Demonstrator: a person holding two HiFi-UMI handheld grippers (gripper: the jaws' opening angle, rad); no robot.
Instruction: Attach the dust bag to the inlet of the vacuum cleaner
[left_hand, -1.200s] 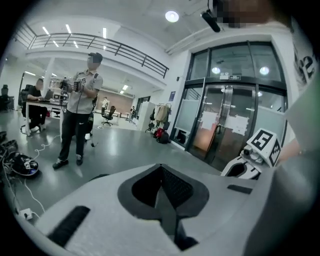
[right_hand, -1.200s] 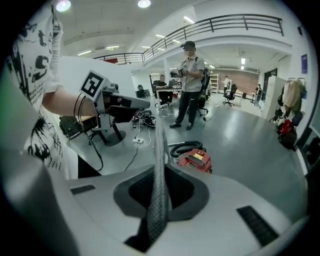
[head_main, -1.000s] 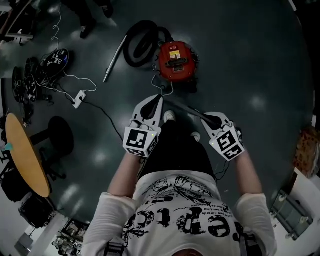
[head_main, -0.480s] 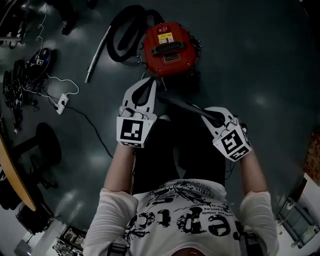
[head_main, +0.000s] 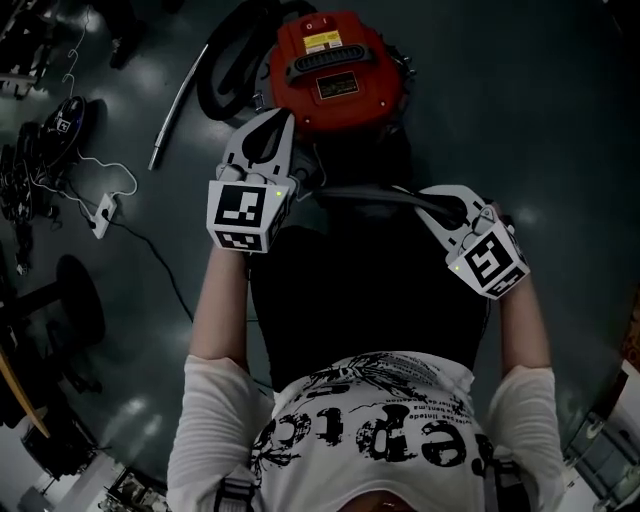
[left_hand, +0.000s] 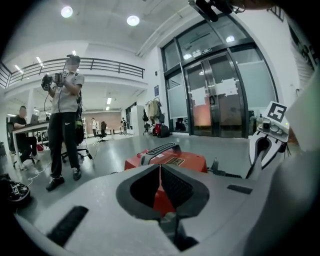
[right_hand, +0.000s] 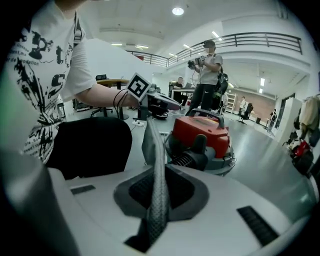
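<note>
Head view from above: dark grey polished floor with pale spots of reflected light. Near the top edge, red vacuum cleaner (head_main: 335, 65) standing on this floor, black hose (head_main: 208, 85) coiled at its left side, metal tube (head_main: 178, 106) lying beside the hose. Further left, white power strip (head_main: 102, 210) with thin cable. Left gripper view: big bright hall with glass doors (left_hand: 220, 100), balcony railing and round ceiling lamps, another person (left_hand: 64, 115) standing well apart.

Hard to make out: true shape of the dust bag (right_hand: 156, 195), seen only edge-on as a thin grey woven strip, and in head view only as a dark stripe across the black-clothed lap. Far end of this stripe hidden behind the left gripper (head_main: 272, 125), so touching it or not, impossible to tell. Upper rim of the cleaner cut off by the picture edge. Inlet not identified with certainty; only a black hose fitting (right_hand: 195, 152) visible on the front of the cleaner.

Both forearms stretched forward, bare below white sleeves. Left gripper aimed at the cleaner, tips just beside its red body, jaws pressed fully together with nothing seen between. Right gripper (head_main: 430, 202) turned sideways toward the left one, jaws clamped on the dust bag. Bag near the cleaner, not attached to it.
</note>
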